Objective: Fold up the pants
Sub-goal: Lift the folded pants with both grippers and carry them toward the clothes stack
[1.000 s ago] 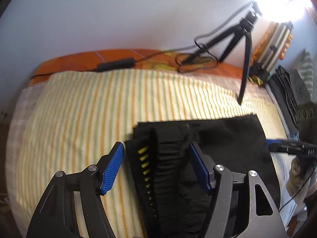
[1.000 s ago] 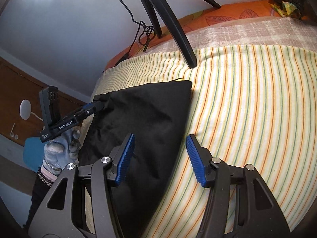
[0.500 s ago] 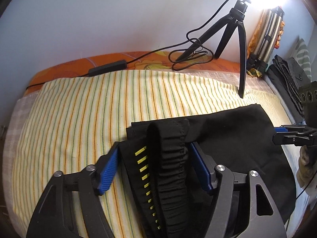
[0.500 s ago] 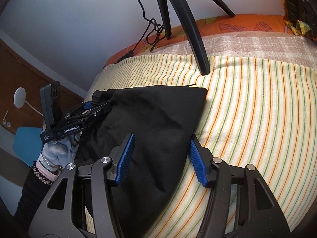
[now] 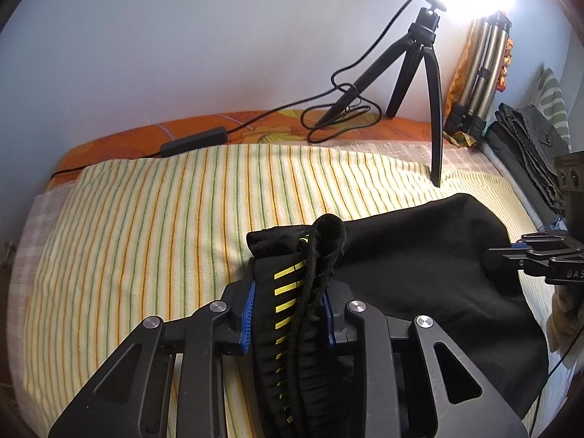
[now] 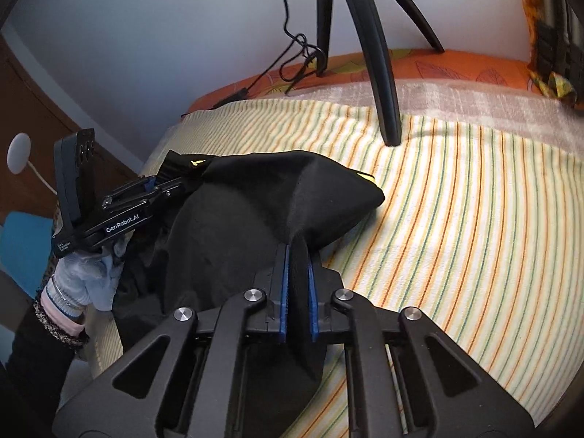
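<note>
— What's going on at the bed [image 5: 146, 219]?

— Both ends of the black pants [image 5: 419, 255] gripped and raised a little off the striped sheet, a fold apparently about to be carried over. The left gripper [image 5: 288, 314] has its jaws clamped on the bunched elastic waistband [image 5: 321, 255], the part with the yellow dashes; the blue pads are pressed into the cloth on either side.

— And the other one?

— The right gripper [image 6: 296, 292] has its jaws nearly together, pinching a thin ridge of plain black fabric that tents up toward it. Between the two grips the pants sag back onto the sheet in a loose mound (the far corner [image 6: 368, 189] lies on the stripes, near a foot of the tripod [image 6: 387, 124]).

— So which step is this?

— By my reading, the pick-up for a fold: both grips made, nothing laid over yet. The next move calls for lifting both ends together, keeping the cloth taut between them so it doesn't bunch, then carrying one end across and setting it down square on the other.

— Anything in the way?

— That tripod leg stands on the sheet close behind the pants, and its cable [image 5: 339, 109] trails along the orange edge of the bed. A wide swing could brush the leg.
</note>
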The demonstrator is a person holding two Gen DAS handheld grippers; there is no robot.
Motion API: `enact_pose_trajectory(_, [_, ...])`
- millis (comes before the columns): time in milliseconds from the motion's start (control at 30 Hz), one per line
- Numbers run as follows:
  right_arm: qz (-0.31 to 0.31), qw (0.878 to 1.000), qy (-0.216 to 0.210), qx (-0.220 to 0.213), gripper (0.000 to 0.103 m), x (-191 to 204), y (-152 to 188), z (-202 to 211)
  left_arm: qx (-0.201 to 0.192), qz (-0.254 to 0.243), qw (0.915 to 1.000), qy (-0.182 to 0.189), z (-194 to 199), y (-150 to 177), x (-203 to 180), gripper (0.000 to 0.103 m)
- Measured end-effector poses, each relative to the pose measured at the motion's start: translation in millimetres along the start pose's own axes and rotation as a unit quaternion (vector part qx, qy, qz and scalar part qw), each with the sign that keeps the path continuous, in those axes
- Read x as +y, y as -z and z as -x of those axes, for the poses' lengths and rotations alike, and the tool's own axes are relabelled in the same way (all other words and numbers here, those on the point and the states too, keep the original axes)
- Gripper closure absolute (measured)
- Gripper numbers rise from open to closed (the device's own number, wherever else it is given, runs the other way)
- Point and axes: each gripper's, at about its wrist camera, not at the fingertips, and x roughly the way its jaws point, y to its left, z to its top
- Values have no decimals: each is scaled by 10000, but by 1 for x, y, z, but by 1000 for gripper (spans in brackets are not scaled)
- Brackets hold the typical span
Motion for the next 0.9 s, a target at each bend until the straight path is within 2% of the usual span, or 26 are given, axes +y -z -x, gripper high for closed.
enact_pose_trajectory(100, [261,9994,90,-206,94,9,3,15,-185,78,9998,58,13,2,-2,77])
enact_pose_trajectory(333, [998,9923,328,-652,94,46,13,66,-941,67,9954,167,72,2,-15,77])
enact_pose_trajectory(433, [1197,9890,424,-763,97,60,13,80,-1050,103,9941,237,87,2,-18,77])
enact_pose_trajectory(500, [1197,9896,404,-690,97,62,12,86,-918,103,9956,157,81,-1,-18,77])
enact_pose_trajectory(600, [786,9952,364,-452,97,47,7,83,-590,343,9974,236,58,-6,-14,77])
enact_pose_trajectory(700, [564,9977,348,-147,97,34,11,64,-164,137,9997,108,26,-11,-20,75])
enact_pose_trajectory(800, [334,9987,379,64,96,14,16,44,253,-115,9995,-165,2,-12,-27,68])
enact_pose_trajectory(867, [114,9995,228,176,95,0,18,36,406,-177,9987,-249,-3,-14,-26,57])
enact_pose_trajectory(900, [-48,9996,118,243,84,-9,17,32,471,-200,9981,-336,-5,-15,-25,46])
